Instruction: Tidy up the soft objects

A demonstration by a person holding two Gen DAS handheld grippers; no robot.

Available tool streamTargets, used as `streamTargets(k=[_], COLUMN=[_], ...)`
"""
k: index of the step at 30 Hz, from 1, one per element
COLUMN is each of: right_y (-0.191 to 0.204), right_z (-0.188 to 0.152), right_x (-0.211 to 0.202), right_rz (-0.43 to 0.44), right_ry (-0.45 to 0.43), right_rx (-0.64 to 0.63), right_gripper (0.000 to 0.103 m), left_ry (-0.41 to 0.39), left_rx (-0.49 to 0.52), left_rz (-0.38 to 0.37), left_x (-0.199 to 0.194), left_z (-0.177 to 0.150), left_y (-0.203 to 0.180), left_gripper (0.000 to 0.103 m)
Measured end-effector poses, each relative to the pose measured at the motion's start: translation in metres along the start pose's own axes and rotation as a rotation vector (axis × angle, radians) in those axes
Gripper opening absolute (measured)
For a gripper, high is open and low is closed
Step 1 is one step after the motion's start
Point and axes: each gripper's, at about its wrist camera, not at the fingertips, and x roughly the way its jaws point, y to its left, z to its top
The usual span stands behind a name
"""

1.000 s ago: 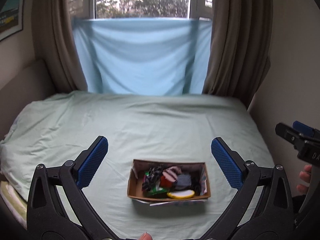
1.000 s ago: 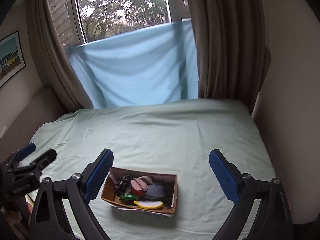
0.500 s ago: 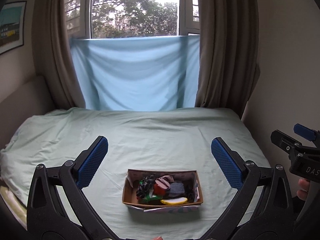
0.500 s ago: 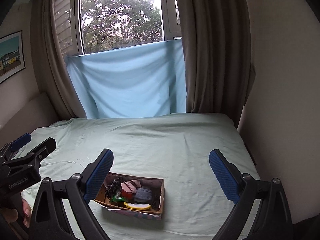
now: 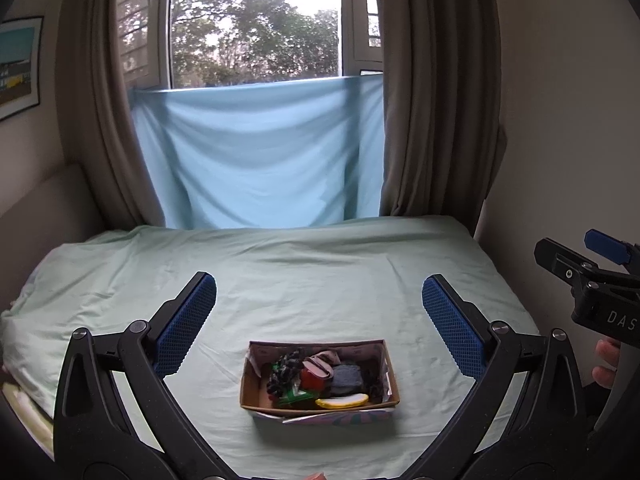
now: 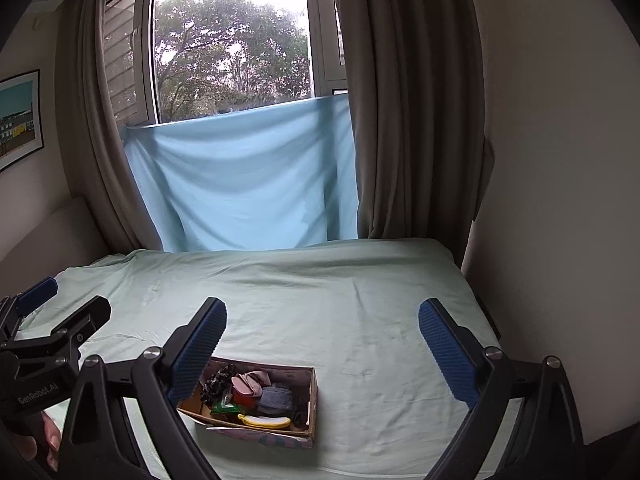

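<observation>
So here's the setup, left to right. At 9 o'clock in the left wrist view there's a framed picture (image 5: 18, 66) on the wall, then a brown curtain (image 5: 100, 92), a window (image 5: 256, 24) with trees outside, a light blue sheet (image 5: 260, 156) hung across its lower half, and a second brown curtain (image 5: 436, 88) toward 2 o'clock.

The bed (image 5: 320, 272) with its pale green sheet fills the lower half. The left tool (image 5: 319, 320) hangs above it, spread wide with nothing between its blue pads. Right below that gap, at 6 o'clock, sits the cardboard box (image 5: 256, 390) on the bed, and the soft stuff is all piled inside it: a dark scrunchie (image 5: 285, 368), something pink (image 5: 322, 362), a red piece (image 5: 312, 379), a grey-blue cloth (image 5: 347, 376), and a yellow banana-looking toy (image 5: 342, 401) along the near wall. Nothing sits on the sheet between the tools and the box.

In the right wrist view the right tool (image 6: 322, 338) is also spread wide and holding nothing, with the box at about 7 o'clock, partly hidden behind its left finger (image 6: 196, 352). Each tool pokes into the other's view at the edge, with a bit of the person's hand (image 5: 606, 364) showing at 4 o'clock in the left wrist view.
</observation>
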Motion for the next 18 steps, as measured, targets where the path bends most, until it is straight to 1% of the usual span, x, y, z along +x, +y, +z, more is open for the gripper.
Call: streamTargets(k=[4,9,18], right_y=[-0.0002,0.0021,0.0071], right_z=[-0.0002,-0.0002,-0.0006], right_x=[0.0008,0.0008,0.0007], right_rz=[-0.006,-0.015,-0.017], right_ry=[-0.001,-0.009,-0.012], right_rx=[-0.003,-0.015,-0.024], right_gripper=[0.096,0.096,0.096], left_ry=[0.005,-0.007,-0.018], left_rx=[-0.008,-0.018,-0.006], left_rz=[-0.003,0.006,0.009], left_x=[0.0003,-0.0003,0.0008], left_z=[-0.0004,-0.0006,-0.0020], left_y=[0.0010,0.0029,0.0014], left_gripper=[0.103,0.103,0.103])
